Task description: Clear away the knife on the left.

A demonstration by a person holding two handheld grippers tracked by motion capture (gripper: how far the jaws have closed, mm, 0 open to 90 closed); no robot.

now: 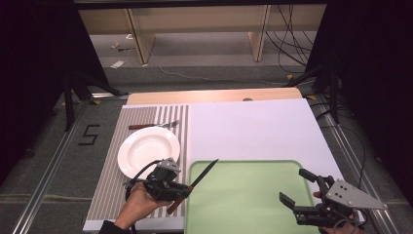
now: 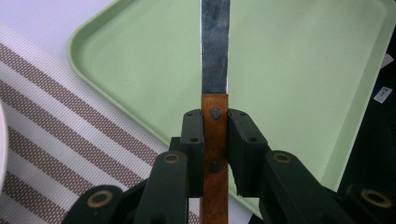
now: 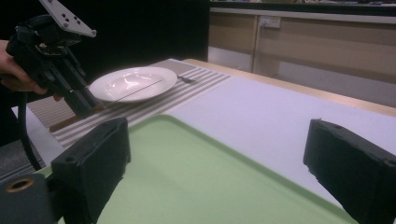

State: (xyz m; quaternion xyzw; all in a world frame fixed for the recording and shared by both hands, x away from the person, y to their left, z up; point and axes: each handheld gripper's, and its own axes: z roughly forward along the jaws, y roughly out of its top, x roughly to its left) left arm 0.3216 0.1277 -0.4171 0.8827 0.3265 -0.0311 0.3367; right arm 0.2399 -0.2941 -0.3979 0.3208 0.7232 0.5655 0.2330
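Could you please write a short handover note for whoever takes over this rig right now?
Left gripper: shut on the knife by its wooden handle, blade out over the green tray.
Right gripper: open, holding nothing, at the tray's right edge.
Fork lies on the striped placemat beyond the white plate.
Done: knife picked up.
Left: probably setting it down; where is not clear.
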